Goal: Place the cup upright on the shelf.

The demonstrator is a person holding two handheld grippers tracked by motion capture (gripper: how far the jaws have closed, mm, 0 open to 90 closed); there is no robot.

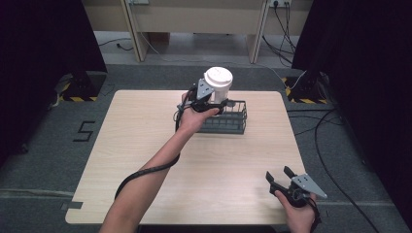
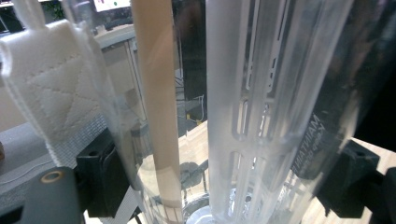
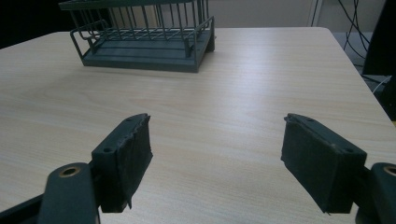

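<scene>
Clear bottle [image 1: 218,83] (left tool [image 1: 210,104] gripping).

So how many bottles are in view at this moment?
1. A clear bottle with a white lid is clamped in the left gripper, held above the dark wire basket at the table's far side. The basket looks empty from the right gripper view.

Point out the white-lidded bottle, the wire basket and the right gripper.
white-lidded bottle [image 1: 218,77]: high view, on its white lid.
wire basket [image 3: 144,49]: right gripper view, on its dark base plate.
right gripper [image 1: 281,174]: high view, midway between its open fingertips.
</scene>
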